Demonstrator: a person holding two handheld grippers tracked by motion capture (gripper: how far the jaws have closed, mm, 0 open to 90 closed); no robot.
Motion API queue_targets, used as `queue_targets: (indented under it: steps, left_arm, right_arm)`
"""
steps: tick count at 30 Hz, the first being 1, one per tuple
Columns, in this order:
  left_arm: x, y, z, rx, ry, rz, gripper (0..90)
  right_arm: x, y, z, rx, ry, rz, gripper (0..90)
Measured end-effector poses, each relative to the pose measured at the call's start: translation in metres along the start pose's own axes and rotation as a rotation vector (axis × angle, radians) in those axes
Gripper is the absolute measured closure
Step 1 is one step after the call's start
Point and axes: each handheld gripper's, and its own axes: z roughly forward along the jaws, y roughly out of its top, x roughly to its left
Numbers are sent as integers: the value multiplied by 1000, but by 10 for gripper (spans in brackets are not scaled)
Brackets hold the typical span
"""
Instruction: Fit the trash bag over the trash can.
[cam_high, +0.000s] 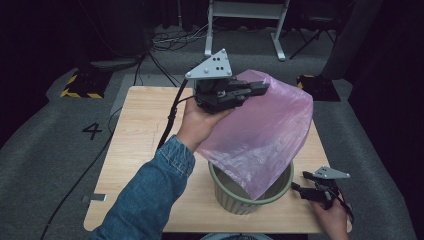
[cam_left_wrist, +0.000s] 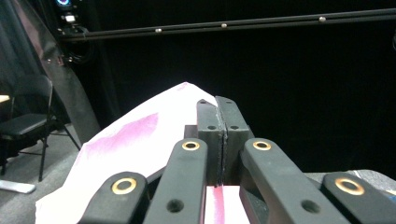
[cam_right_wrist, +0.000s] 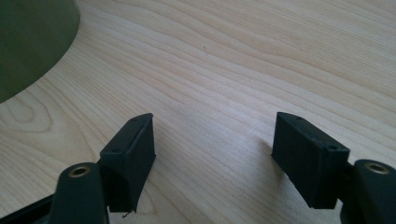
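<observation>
Your left gripper (cam_high: 260, 89) clamped on the pink bag (cam_high: 265, 135) above the bin (cam_high: 250, 200), your right gripper (cam_high: 300, 182) beside the bin, jaws apart, empty

The high view is lit from above: the worktop (cam_high: 145, 130) is bright and evenly pale, while the room around it falls off to near black at the upper left and right of the frame. The pink bag (cam_high: 265, 130) glows translucent, with soft highlights. The left gripper view is dim, its background almost black, and the near fingers (cam_left_wrist: 208, 140) are slightly soft. The right gripper view is bright, with faint shadows under the fingers (cam_right_wrist: 130, 154) and soft wood grain.
</observation>
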Motion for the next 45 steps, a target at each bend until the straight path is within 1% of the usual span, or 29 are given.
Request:
queue_targets:
  steps: [3, 6, 10, 14, 18, 21, 24, 28, 35, 38, 41, 45]
  left_arm:
    - [-2, -6, 7, 9, -13, -2, 893]
    - [-4, -12, 12, 23, -14, 1, 893]
    - [-5, -19, 17, 29, -22, -8, 893]
    - [-8, -28, 17, 27, -31, -22, 893]
    - [-9, -35, 17, 40, -28, -21, 892]
    - [-10, -40, 15, 52, -27, -23, 892]
    - [-10, -46, 13, 68, -14, -19, 892]
    - [-10, -52, 9, 67, -16, -35, 891]
    - [-11, -64, 4, 86, -17, -43, 890]
    - [-13, -68, 1, 88, -17, -54, 890]
    - [-16, -73, -2, 102, -15, -44, 890]
    - [-17, -80, -6, 116, -8, -49, 889]
  right_arm:
    - [0, 0, 0, 0, 3, -1, 299]
    - [0, 0, 0, -1, 2, -5, 298]
    - [0, 0, 0, -1, 2, -5, 298]
    - [0, 0, 0, -1, 3, -6, 298]
    - [0, 0, 0, -1, 4, -6, 298]
    - [0, 0, 0, -1, 4, -6, 298]
    - [0, 0, 0, -1, 4, -6, 298]
    - [0, 0, 0, -1, 4, -6, 298]
    - [0, 0, 0, 1, 5, -4, 298]
    - [0, 0, 0, 1, 5, -4, 298]
    - [0, 0, 0, 1, 5, -4, 298]
    - [0, 0, 0, 1, 5, -4, 298]
